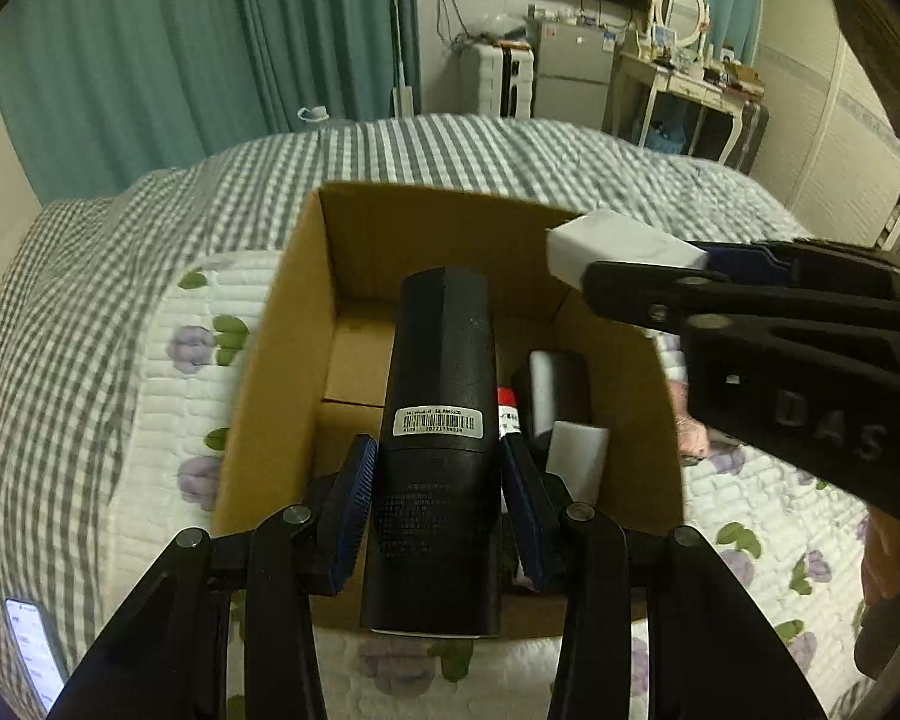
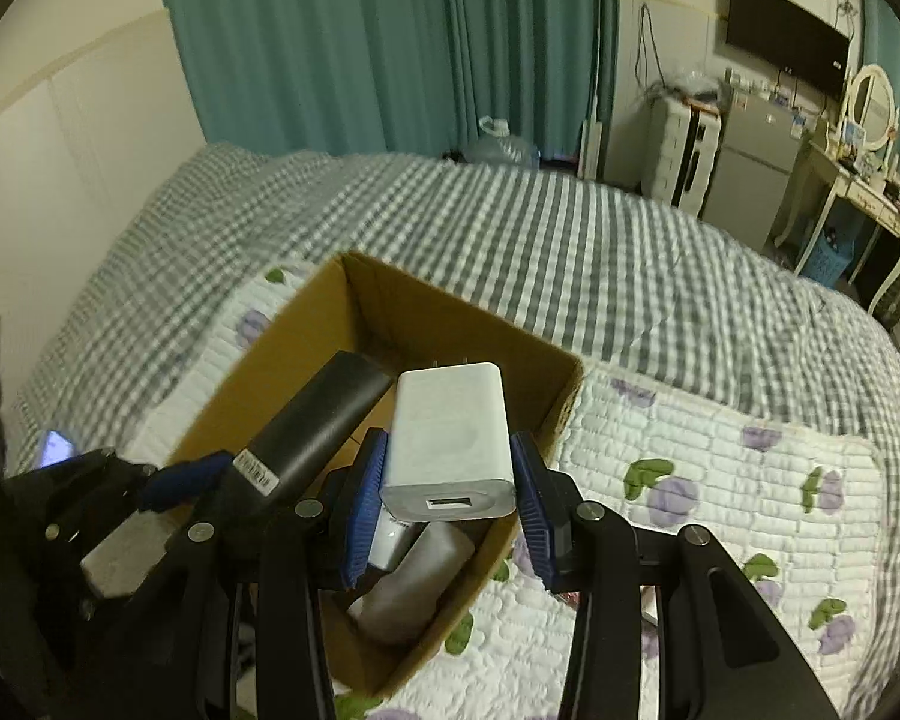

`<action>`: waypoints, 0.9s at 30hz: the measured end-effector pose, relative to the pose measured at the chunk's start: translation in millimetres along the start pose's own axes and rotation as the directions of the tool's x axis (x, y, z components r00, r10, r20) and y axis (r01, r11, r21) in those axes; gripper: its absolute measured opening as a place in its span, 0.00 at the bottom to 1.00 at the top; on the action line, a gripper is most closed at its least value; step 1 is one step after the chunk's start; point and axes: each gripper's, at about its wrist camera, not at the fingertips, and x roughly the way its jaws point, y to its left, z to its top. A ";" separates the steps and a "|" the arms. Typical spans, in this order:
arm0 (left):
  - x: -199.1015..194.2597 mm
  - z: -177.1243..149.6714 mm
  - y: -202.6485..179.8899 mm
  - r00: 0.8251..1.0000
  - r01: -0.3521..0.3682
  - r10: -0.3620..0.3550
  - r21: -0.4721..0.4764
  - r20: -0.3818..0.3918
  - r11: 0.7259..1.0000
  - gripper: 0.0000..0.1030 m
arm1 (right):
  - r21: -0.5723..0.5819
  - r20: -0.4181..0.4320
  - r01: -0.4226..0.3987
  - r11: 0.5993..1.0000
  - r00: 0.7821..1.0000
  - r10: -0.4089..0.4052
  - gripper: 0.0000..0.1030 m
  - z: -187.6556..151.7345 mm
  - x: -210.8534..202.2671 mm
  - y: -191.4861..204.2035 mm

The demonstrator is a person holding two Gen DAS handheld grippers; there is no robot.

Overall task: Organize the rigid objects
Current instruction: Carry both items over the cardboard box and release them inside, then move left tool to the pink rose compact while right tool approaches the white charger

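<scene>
An open cardboard box (image 1: 282, 324) (image 2: 306, 324) sits on the bed. My left gripper (image 1: 441, 498) is shut on a long black bottle (image 1: 441, 396) with a barcode label, held over the box; the bottle also shows in the right wrist view (image 2: 318, 420). My right gripper (image 2: 450, 498) is shut on a white USB charger (image 2: 450, 438), held above the box's right side; the charger also shows in the left wrist view (image 1: 618, 252). Inside the box lie a grey-black device (image 1: 555, 384) and a white block (image 1: 576, 450).
The box rests on a white quilted floral pad (image 2: 720, 468) over a grey checked bedspread (image 2: 570, 252). A lit phone (image 1: 30, 648) lies at the left. Teal curtains (image 2: 360, 42), a small fridge (image 2: 750, 162) and a dressing table (image 2: 858, 180) stand beyond the bed.
</scene>
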 end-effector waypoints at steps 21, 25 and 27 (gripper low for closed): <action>15.0 2.3 -7.7 0.999 -0.021 0.021 0.009 -0.038 1.000 0.54 | 0.057 -0.032 -0.026 0.998 0.999 0.028 0.56 4.0 44.0 -14.5; -8.4 10.6 -21.9 0.999 -0.050 0.050 0.032 -0.019 0.998 0.58 | 0.067 0.031 -0.015 0.998 0.999 0.013 0.63 9.3 3.5 -24.9; -25.8 15.9 -29.2 0.999 -0.052 0.052 0.029 0.004 0.998 0.62 | 0.072 0.068 0.008 0.997 0.998 -0.013 0.75 9.7 -23.3 -34.5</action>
